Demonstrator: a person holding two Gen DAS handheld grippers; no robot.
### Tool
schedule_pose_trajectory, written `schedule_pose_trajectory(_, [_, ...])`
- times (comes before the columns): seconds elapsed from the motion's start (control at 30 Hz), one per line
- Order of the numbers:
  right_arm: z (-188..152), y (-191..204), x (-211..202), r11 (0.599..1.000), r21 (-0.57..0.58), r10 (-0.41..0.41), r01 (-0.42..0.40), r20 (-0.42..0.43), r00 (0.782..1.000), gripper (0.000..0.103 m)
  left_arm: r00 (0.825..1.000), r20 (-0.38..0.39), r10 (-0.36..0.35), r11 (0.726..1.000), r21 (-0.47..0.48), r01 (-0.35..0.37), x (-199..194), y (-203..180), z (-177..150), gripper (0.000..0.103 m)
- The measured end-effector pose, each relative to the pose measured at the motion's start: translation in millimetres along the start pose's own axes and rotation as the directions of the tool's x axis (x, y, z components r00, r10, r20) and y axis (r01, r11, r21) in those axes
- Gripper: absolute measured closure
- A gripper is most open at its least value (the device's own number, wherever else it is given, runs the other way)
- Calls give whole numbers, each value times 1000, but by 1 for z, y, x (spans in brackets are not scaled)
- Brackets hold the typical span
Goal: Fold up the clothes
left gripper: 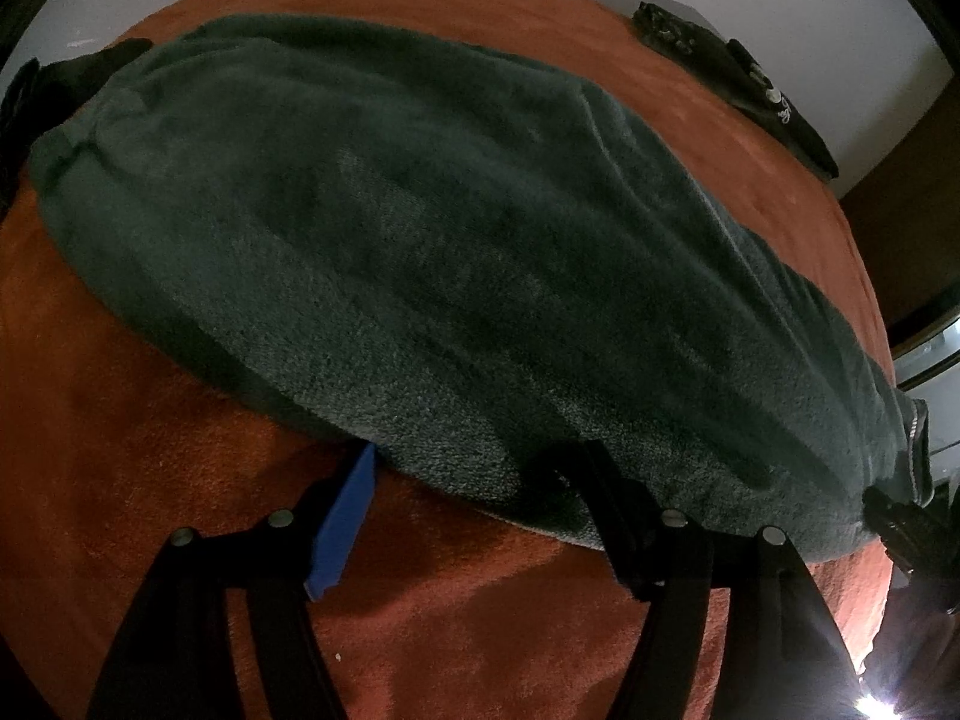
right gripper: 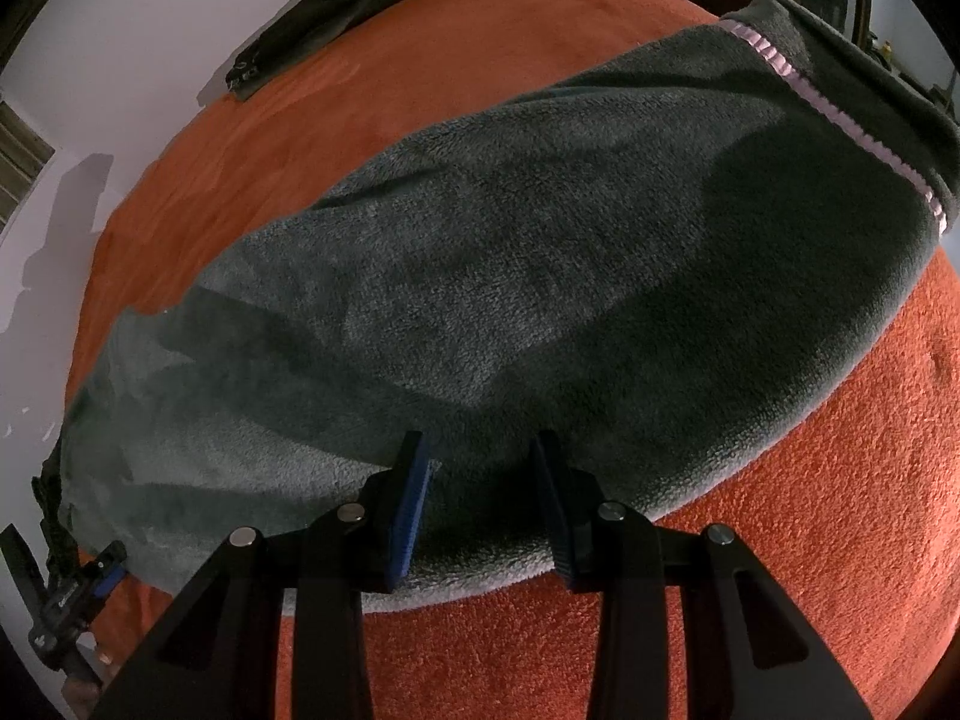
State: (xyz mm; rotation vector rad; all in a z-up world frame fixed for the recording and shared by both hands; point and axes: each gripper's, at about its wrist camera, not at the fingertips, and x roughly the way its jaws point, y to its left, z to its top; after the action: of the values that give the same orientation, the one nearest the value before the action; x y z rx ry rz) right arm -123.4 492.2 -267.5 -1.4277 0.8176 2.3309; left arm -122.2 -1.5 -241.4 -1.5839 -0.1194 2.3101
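Dark green fleece garment [left gripper: 456, 252] lies spread long and mostly flat across an orange bedspread [left gripper: 120, 420], running the width of both views; its near hem sits right at the two grippers. From the right wrist camera the same garment [right gripper: 510, 276] carries a pale pink zipper strip [right gripper: 840, 102] along its far right end, where the fabric folds over on itself. Pile shows soft lengthwise ridges, no sharp creases. Left gripper [left gripper: 468, 480]: jaws spread wide; the blue pad of the left finger [left gripper: 345, 528] rests on the bedspread just beside the hem, clear of the cloth, while the other finger is dark against the fleece edge, and contact there cannot be judged. Nothing visibly pinched on this side. Right gripper [right gripper: 480, 480]: jaws partly closed, both blue-padded fingers [right gripper: 411, 510] lying over the near hem with a strip of fleece between them; whether the pads actually press the cloth cannot be told, since a gap of fabric shows between them. At the lower left of the right wrist view the left gripper appears again beside the garment's left corner, with fingertips of a person's hand [right gripper: 102, 657] below it. A second dark folded garment with white print [right gripper: 354, 6] lies at the far edge of the bedspread against a white wall [right gripper: 120, 30], well apart from the green one.
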Motion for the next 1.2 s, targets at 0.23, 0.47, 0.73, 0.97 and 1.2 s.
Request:
schedule_pose_trajectory(0.23, [1, 2, 1, 1000, 3, -8, 8, 2, 1000, 67, 1000, -3, -8, 1000, -7, 8, 1, 1, -2, 32])
schedule_pose_trajectory(0.47, [2, 4, 3, 1000, 11, -14, 14, 3, 1000, 67, 1000, -4, -15, 1000, -9, 15, 2, 1, -5, 32])
schedule_pose_trajectory(0.73, [3, 7, 5, 1000, 18, -17, 17, 3, 1000, 67, 1000, -4, -22, 1000, -10, 22, 3, 0, -8, 32])
schedule_pose_trajectory(0.97, [2, 9, 8, 999, 24, -21, 21, 6, 1000, 67, 1000, 1, -27, 1000, -10, 27, 4, -2, -11, 32])
schedule_pose_trajectory(1.2, [4, 13, 11, 999, 30, -22, 22, 2, 1000, 67, 999, 3, -32, 999, -20, 32, 5, -3, -14, 32])
